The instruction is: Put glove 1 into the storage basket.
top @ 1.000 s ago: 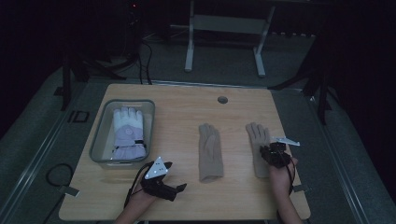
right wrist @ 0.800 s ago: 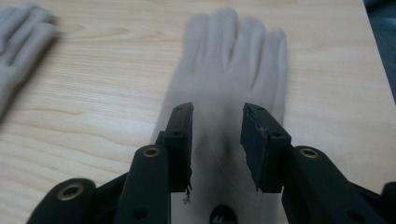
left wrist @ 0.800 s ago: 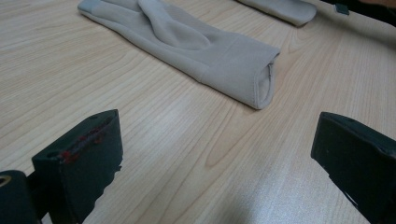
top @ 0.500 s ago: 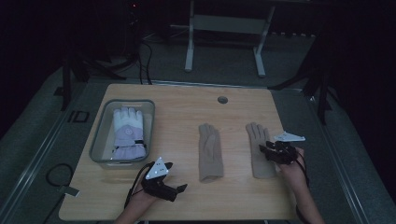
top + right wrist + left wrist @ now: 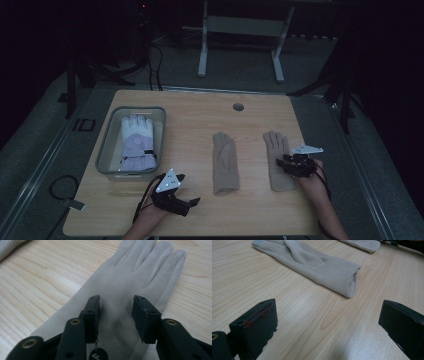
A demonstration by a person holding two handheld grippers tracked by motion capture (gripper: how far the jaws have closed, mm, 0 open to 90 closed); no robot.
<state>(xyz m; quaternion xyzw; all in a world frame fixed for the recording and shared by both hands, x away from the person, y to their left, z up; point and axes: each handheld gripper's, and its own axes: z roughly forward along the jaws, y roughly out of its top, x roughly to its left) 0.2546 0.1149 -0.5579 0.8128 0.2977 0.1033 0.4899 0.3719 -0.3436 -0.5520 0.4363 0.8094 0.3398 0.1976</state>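
Two beige gloves lie flat on the wooden table (image 5: pixel 190 120). The middle glove (image 5: pixel 224 162) lies ahead of my left gripper (image 5: pixel 192 202), its cuff (image 5: pixel 349 282) facing it. My left gripper (image 5: pixel 327 322) rests near the front edge, open, with bare wood between its jaws. My right gripper (image 5: pixel 286 165) hovers over the palm of the right glove (image 5: pixel 276 150). Its jaws (image 5: pixel 116 315) have just been opening. They stand part open astride the glove's palm (image 5: pixel 140 267), and the pads do not press on it.
A clear bin (image 5: pixel 107 145) at the left holds a white and lavender glove (image 5: pixel 136 142). A round cable hole (image 5: pixel 238 107) sits near the table's far edge. Dark floor, cables and a desk frame lie beyond the table.
My right hand has shifted slightly over the right glove, and its jaws stand a little wider. The left hand and both gloves have stayed where they were.
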